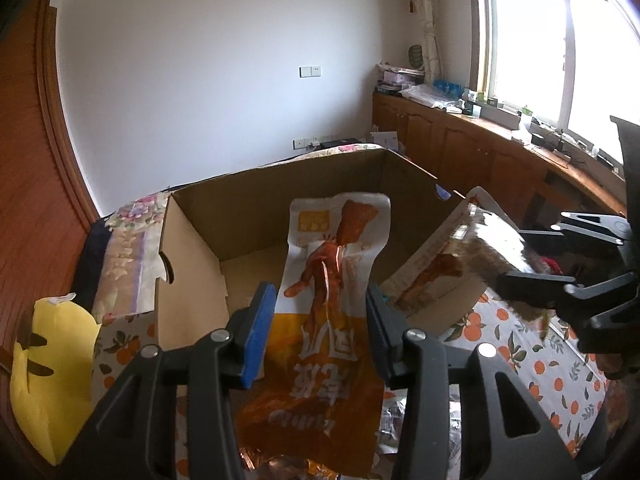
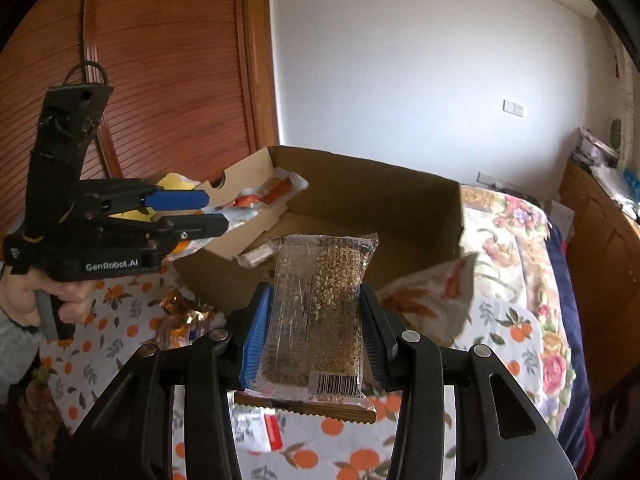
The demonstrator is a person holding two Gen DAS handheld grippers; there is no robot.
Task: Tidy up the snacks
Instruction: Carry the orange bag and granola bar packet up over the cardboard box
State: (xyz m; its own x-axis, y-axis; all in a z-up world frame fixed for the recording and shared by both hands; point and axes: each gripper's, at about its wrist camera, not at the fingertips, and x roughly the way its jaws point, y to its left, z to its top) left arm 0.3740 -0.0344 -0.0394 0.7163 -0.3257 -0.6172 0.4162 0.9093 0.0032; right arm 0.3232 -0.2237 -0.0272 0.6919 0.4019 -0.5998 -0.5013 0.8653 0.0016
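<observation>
My left gripper (image 1: 320,332) is shut on an orange and white snack packet (image 1: 332,280) printed with a chicken foot, and holds it over the open cardboard box (image 1: 280,188). The right wrist view shows that left gripper (image 2: 196,216) side-on at the box's left wall, its packet (image 2: 264,194) reaching into the box (image 2: 360,188). My right gripper (image 2: 316,320) is shut on a clear packet of brown seed bar (image 2: 320,300), just before the box's near wall. In the left wrist view this right gripper (image 1: 532,280) and its bar (image 1: 492,240) come in from the right.
A white packet with orange print (image 2: 432,296) leans on the box's right side. A gold wrapper (image 2: 180,308) and a red and white packet (image 2: 260,428) lie on the orange-patterned cloth (image 2: 120,360). A small white item (image 2: 256,256) lies inside the box. A yellow object (image 1: 52,380) stands at its left.
</observation>
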